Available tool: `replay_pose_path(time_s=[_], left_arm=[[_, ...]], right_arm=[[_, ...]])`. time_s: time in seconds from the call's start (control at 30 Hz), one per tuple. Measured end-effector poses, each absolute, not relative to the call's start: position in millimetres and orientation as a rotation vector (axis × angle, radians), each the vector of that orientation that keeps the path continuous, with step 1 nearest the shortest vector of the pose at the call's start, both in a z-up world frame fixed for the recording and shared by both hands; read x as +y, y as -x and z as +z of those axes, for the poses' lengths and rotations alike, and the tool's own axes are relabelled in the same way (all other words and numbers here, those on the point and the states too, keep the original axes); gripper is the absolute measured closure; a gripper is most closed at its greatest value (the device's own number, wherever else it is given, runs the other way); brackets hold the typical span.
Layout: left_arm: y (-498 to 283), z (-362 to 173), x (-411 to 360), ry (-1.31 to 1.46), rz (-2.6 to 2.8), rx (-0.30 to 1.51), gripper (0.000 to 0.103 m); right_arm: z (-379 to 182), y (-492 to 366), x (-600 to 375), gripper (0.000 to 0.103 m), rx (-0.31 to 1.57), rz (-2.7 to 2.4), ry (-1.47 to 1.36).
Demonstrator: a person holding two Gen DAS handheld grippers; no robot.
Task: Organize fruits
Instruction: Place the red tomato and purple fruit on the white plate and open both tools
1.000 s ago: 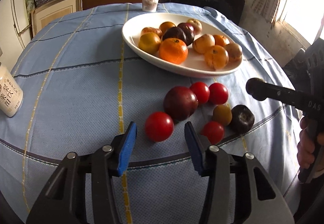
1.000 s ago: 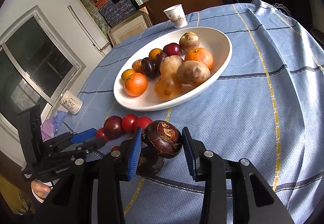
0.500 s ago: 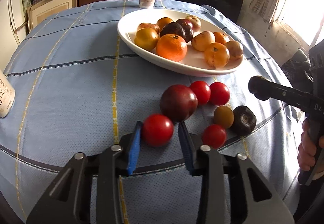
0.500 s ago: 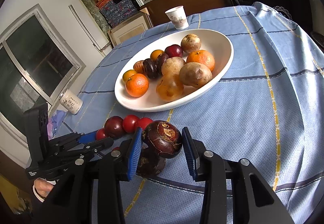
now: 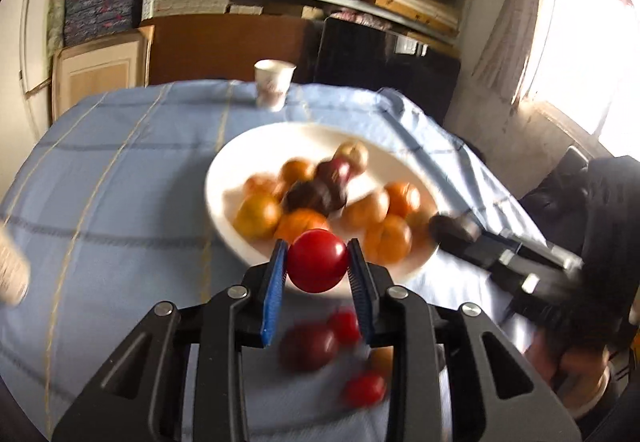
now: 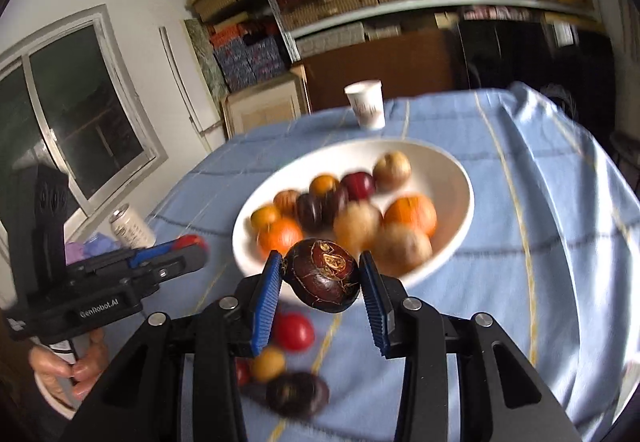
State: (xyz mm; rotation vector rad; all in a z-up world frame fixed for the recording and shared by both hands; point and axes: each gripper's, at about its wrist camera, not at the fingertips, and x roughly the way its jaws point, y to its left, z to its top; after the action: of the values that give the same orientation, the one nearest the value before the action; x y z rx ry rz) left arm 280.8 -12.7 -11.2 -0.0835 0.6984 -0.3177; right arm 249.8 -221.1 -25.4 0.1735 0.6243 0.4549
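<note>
Left hand-held gripper [image 5: 317, 266]: its two blue pads are squeezed onto a red tomato [image 5: 317, 260], one pad on each side, across the round middle. The tomato is up in the air, off the tabletop [image 5: 120, 202], in front of the near rim of the white bowl [image 5: 224, 218].

Right hand-held gripper [image 6: 320, 282]: its pads are clamped on a dark brown fruit [image 6: 323, 275], also lifted clear of the cloth and close to the bowl's near edge.

How the tomato feels: small, light, smooth and a bit slippery. The skin is thin, so a hard squeeze could split it. A soft, even pinch at the widest part is the best hold, and that is where the pads sit.

How the dark fruit feels: bigger and likely firmer, with a rough, cracked top. It fills the gap between the pads, so it should not slip easily.

The bowl: already holds oranges, dark plums and pale brown fruits. New fruit could roll off the heap, so a gentle set-down in a free spot looks wise.

Still on the cloth: a few more red tomatoes, a dark plum [image 5: 308, 346] and a small yellow fruit [image 6: 269, 363] lie under the grippers. They are blurry, so I cannot count them for sure.
</note>
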Motion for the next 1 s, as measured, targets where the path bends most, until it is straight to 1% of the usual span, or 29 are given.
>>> replay_pose_path(time_s=[0.17, 0.2, 0.23, 0.27, 0.3, 0.33, 0.4, 0.47, 0.53, 0.6, 0.73, 0.87, 1.0], left_arm=[[-328.2, -14.4, -29.5, 0.131, -0.310, 0.730, 0.073], [-334.2, -16.1, -31.0, 0.133, -0.302, 0.741, 0.064], [-338.3, -17.5, -31.1, 0.138, -0.291, 0.747, 0.053], [-338.3, -17.8, -28.4, 0.149, -0.270, 0.741, 0.028], [-333.6, -16.0, -24.7, 0.163, -0.250, 0.722, 0.015], [-327.6, -13.1, -20.6, 0.174, -0.231, 0.698, 0.012], [-311.4, -4.3, -11.7, 0.177, -0.215, 0.665, 0.005], [-295.7, -1.4, -3.4, 0.165, -0.187, 0.641, 0.004], [-286.0, -3.8, 5.8, 0.152, -0.103, 0.641, 0.004], [-278.2, -11.2, 19.5, 0.167, -0.022, 0.660, 0.004], [-270.4, -24.0, 48.6, 0.270, -0.009, 0.735, 0.004], [-262.8, -24.1, 66.1, 0.324, 0.012, 0.732, 0.004], [-260.0, -24.0, 70.7, 0.335, 0.022, 0.731, 0.004]], right_arm=[[-25.7, -276.9, -205.9, 0.063, 0.604, 0.425, -0.122], [-25.6, -280.0, -205.6, 0.062, 0.598, 0.421, -0.118], [-26.0, -282.6, -206.1, 0.062, 0.596, 0.419, -0.118], [-25.9, -287.0, -208.9, 0.060, 0.599, 0.427, -0.125], [-25.6, -287.9, -210.1, 0.047, 0.598, 0.433, -0.132], [-24.7, -287.1, -212.9, 0.040, 0.591, 0.424, -0.141], [-19.8, -282.8, -221.4, 0.038, 0.577, 0.417, -0.174], [-14.8, -276.0, -229.9, 0.031, 0.579, 0.449, -0.230], [-13.2, -268.3, -231.8, 0.018, 0.593, 0.465, -0.245], [-12.1, -260.4, -228.2, 0.013, 0.605, 0.462, -0.215], [-15.8, -250.4, -208.2, 0.012, 0.653, 0.455, -0.027], [-28.0, -238.6, -193.6, 0.011, 0.677, 0.458, 0.159], [-37.0, -224.4, -186.5, 0.008, 0.692, 0.507, 0.284]])
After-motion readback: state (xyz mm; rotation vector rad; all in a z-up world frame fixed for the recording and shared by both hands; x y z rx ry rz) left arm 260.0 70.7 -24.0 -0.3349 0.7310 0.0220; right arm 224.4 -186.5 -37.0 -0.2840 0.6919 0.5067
